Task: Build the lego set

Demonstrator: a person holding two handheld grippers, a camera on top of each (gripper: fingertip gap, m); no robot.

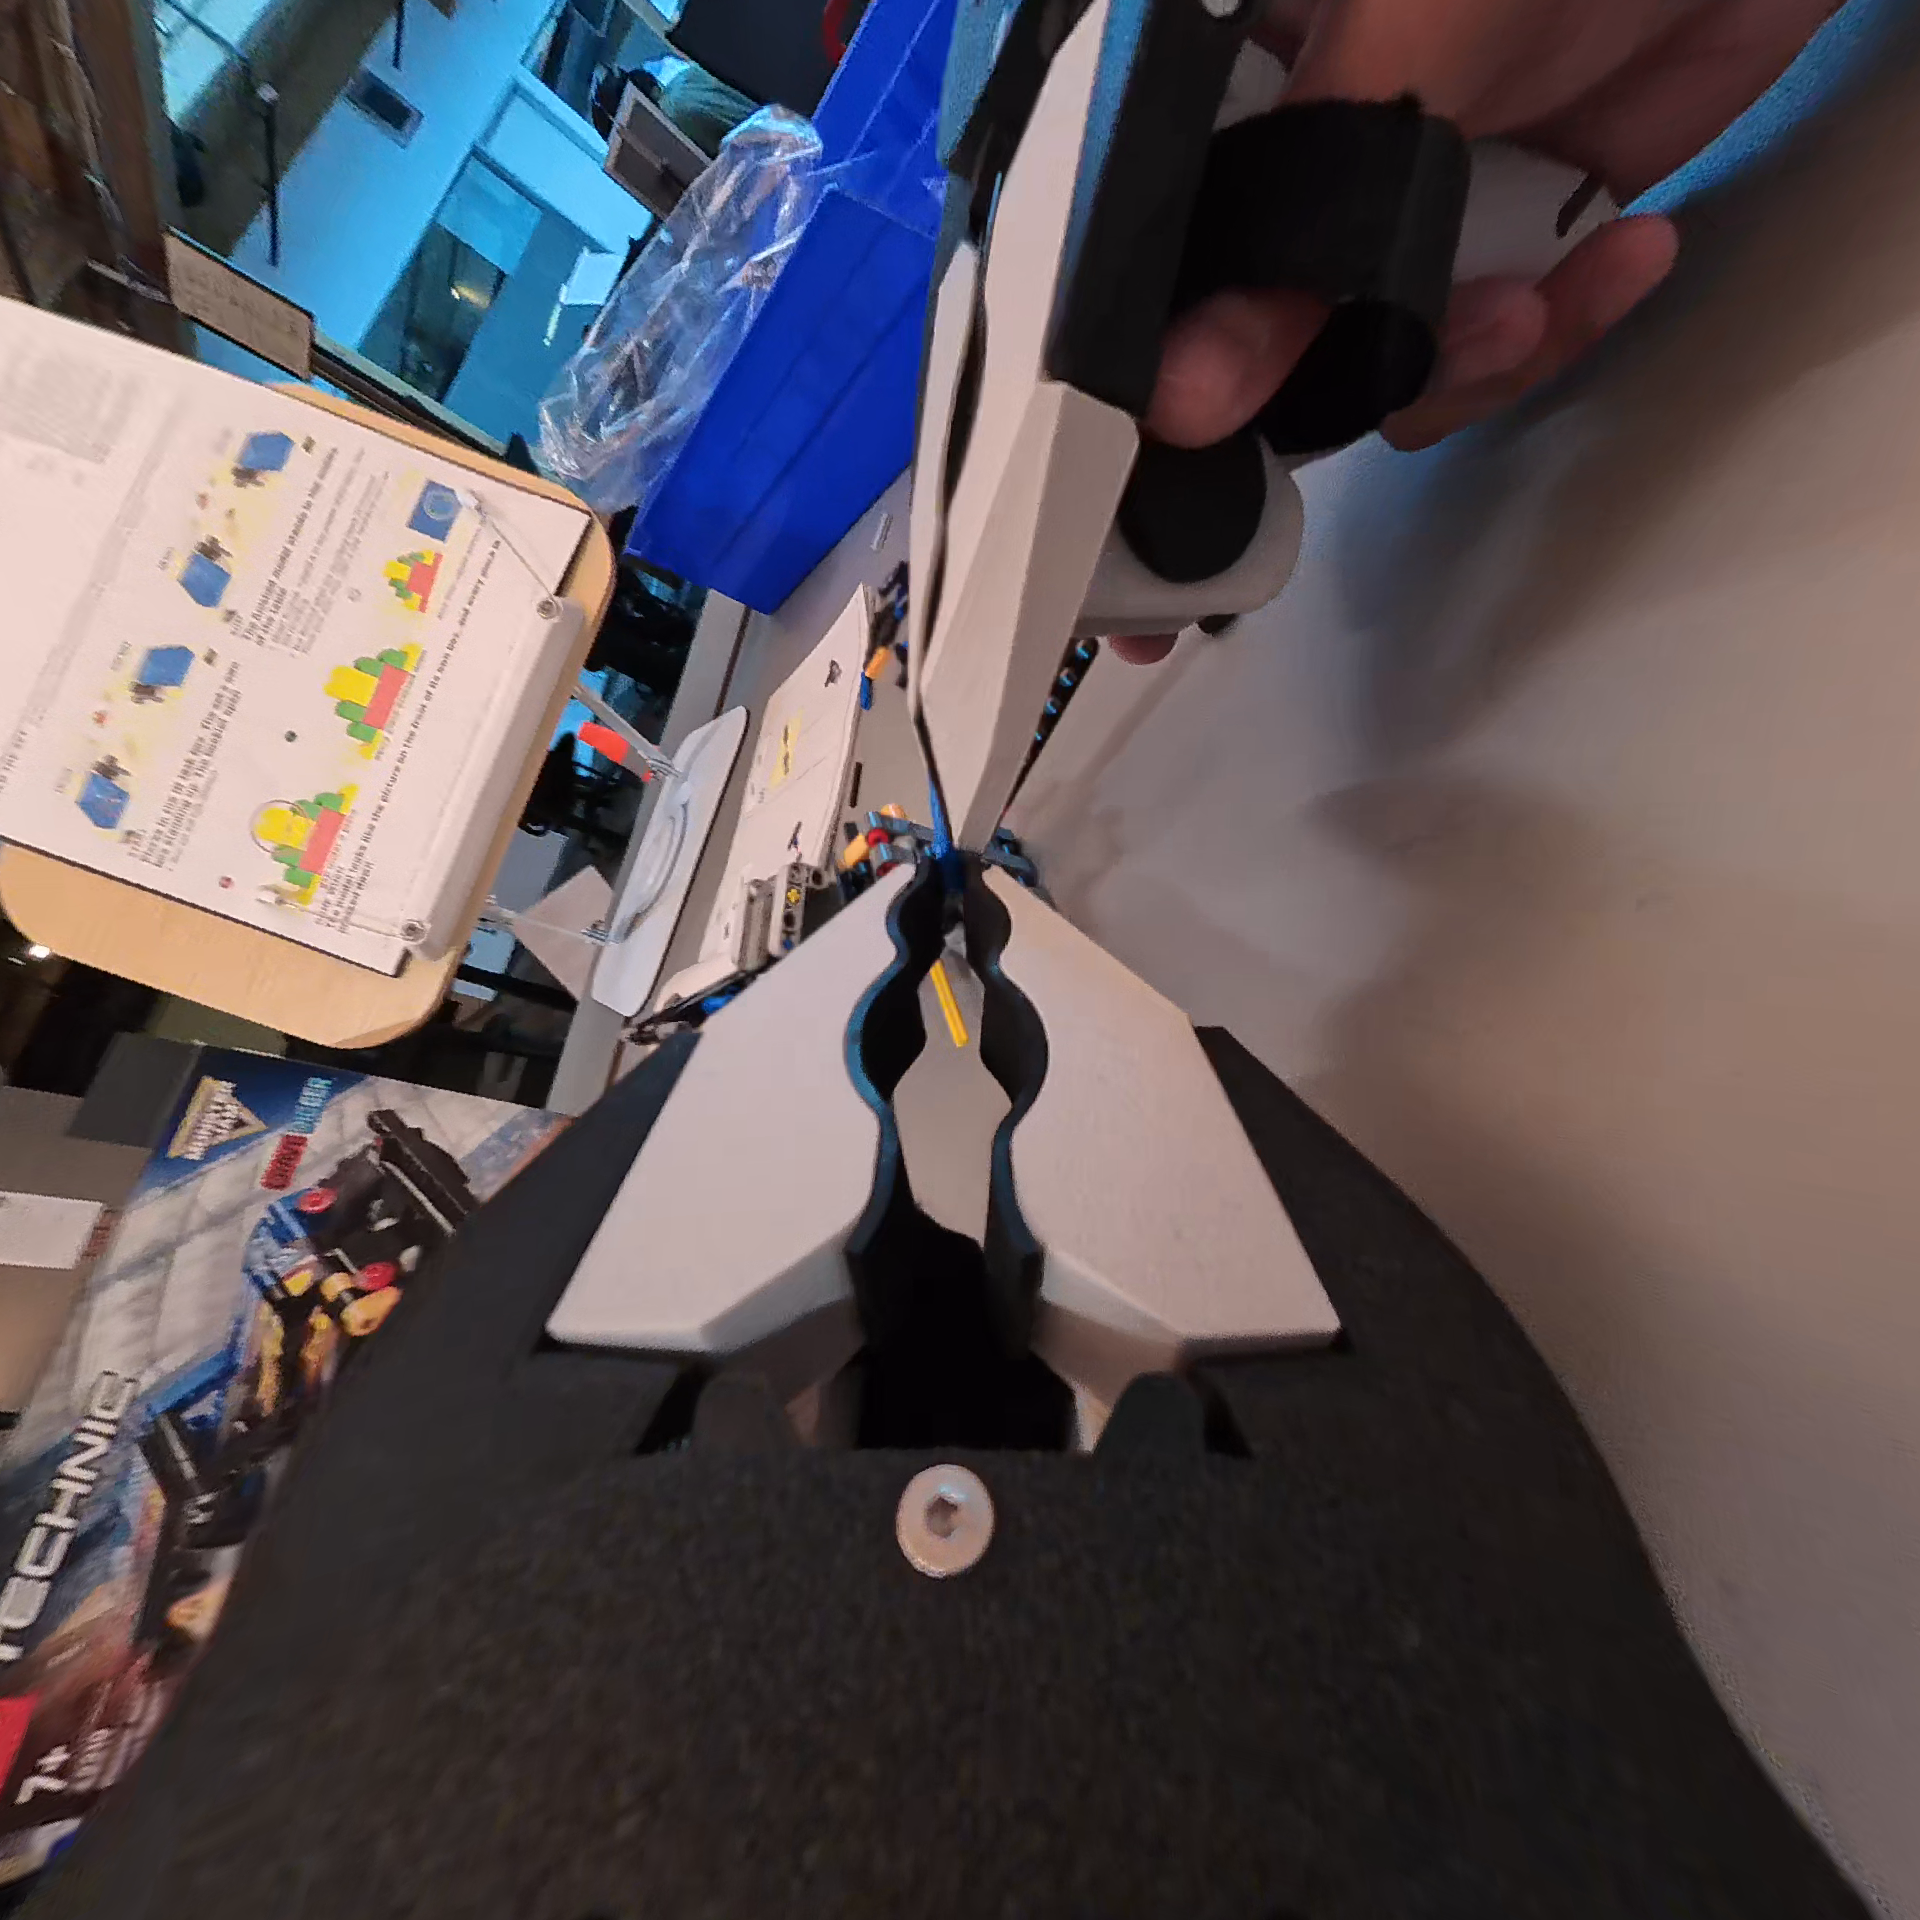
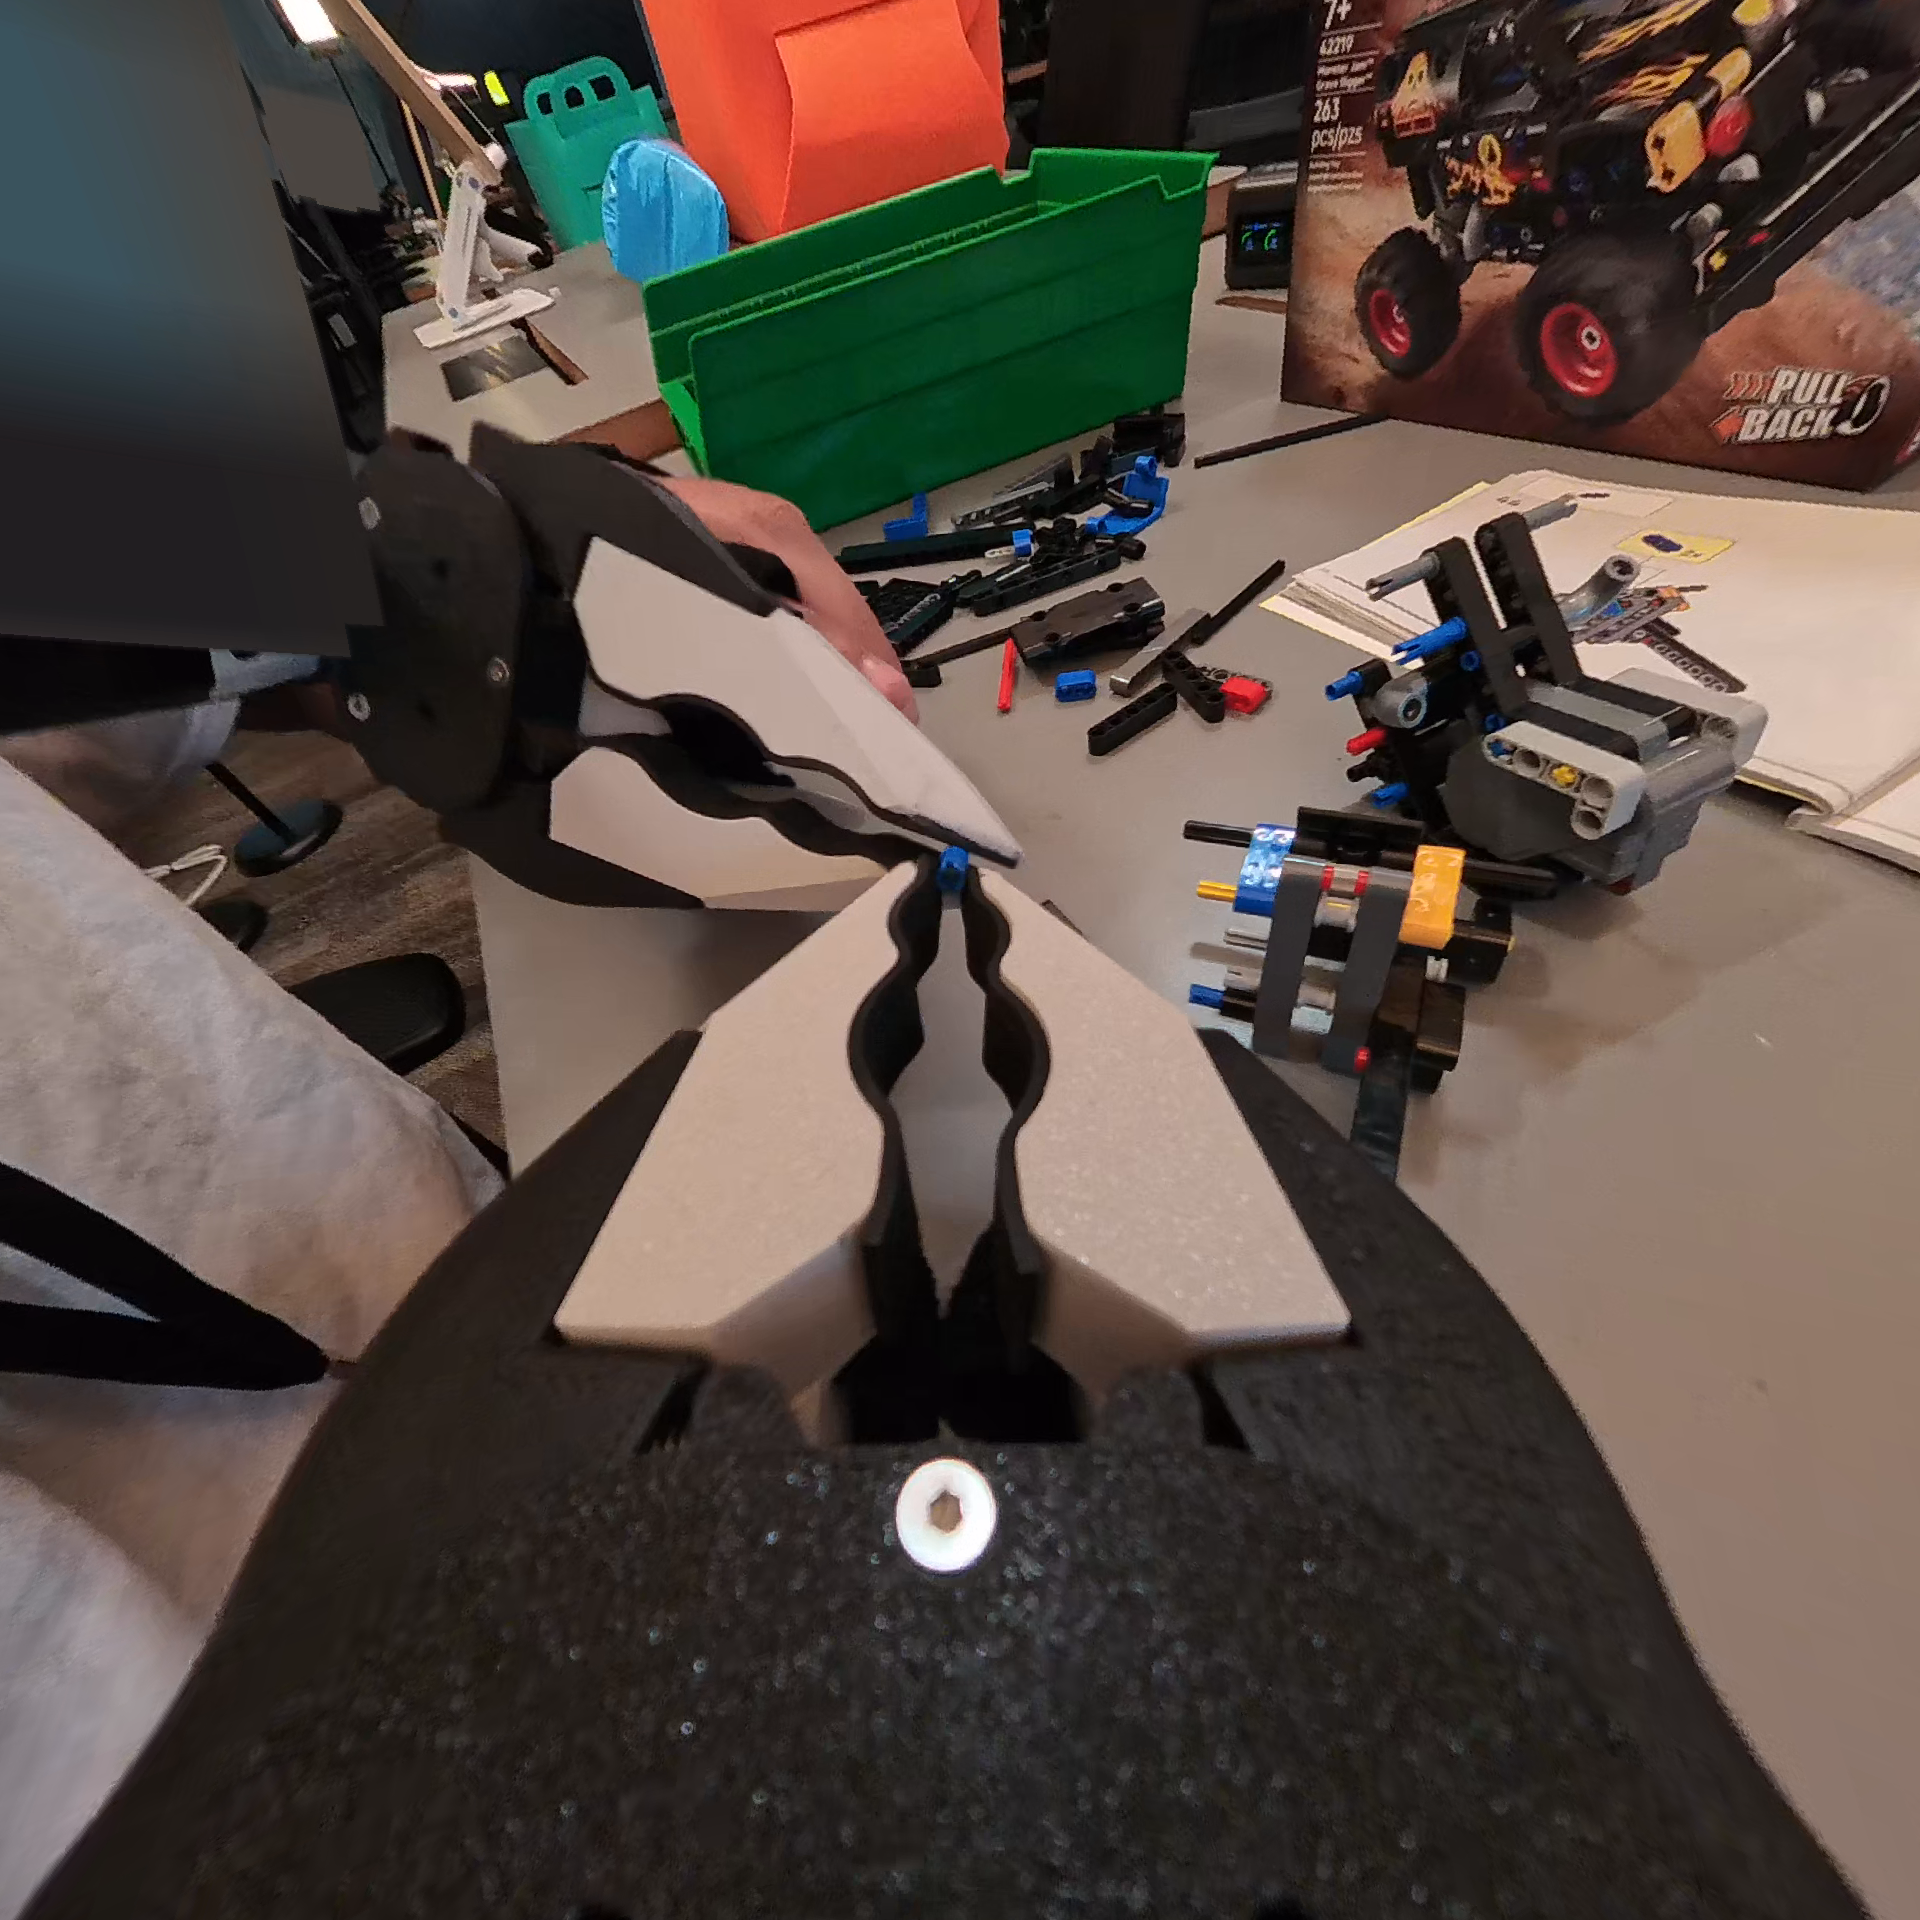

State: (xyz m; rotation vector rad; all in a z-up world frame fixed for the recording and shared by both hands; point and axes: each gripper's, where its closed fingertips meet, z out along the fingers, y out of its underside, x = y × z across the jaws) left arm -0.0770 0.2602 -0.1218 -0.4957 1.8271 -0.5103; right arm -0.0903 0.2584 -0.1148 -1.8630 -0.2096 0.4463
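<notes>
Grey surface (image 2: 1558,1351) strewn with parts; both grippers, left (image 1: 951,883) and right (image 2: 951,878), pinch one blue pin (image 2: 951,864) between their fingers; uneven pulling could fling it

A green bin (image 2: 935,343), an orange bag (image 2: 831,104) and a blue bin (image 1: 800,416) stand behind.

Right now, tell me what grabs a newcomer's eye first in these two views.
Dead centre, the two claws meet tip to tip over the table edge: the right claw pinches a tiny blue pin, with the left claw closing in from the left. Behind them stand the bright green bin and, at upper right, the monster truck box, with the half-built model below it.
</notes>
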